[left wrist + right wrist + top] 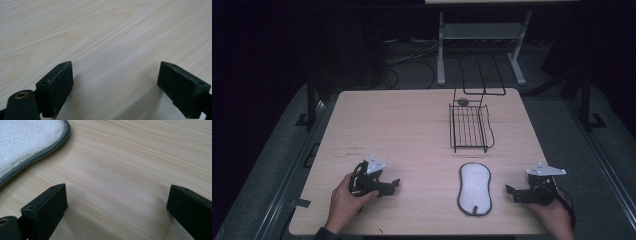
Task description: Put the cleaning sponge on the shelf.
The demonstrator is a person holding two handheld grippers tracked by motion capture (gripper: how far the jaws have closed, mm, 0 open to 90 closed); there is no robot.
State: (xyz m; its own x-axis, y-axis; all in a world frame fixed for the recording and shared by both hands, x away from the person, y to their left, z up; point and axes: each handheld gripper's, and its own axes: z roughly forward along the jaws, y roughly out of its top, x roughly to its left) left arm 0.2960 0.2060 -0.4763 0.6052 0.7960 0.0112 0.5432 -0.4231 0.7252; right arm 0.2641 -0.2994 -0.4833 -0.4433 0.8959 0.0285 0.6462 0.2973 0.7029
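Left gripper (395, 183): rests low over the near-left of the table (402, 120), held in the person's left hand (346, 201). Its own view shows the jaws standing wide apart with bare wood between them. Nothing held, nothing touched.

Pad (475, 188): a white oblong cloth pad with a grey bound edge, lying flat near the front edge of the table, between the two grippers and closer to the right one. In the right gripper view its corner (23, 143) lies ahead and to the left of the jaws, clear of them.

Wire rack (470, 128): a black wire basket with an upright frame, standing behind the pad toward the far right of the table, well apart from both grippers. A small dark round object (463, 102) sits at its far end; too small to identify.

Right gripper (510, 192): low over the near-right of the table, in the person's right hand (557, 215), pointing toward the pad. Jaws spread fully, only tabletop between them.

Step in hand: judged to be the starting position; no item is engaged, and the pad is the nearest thing.

Next move, as judged: the right gripper must close the distance to the pad's near edge, get one jaw beneath the bound rim, then pinch. The thin, limp cloth lies flush on the wood, so a shallow approach is called for.
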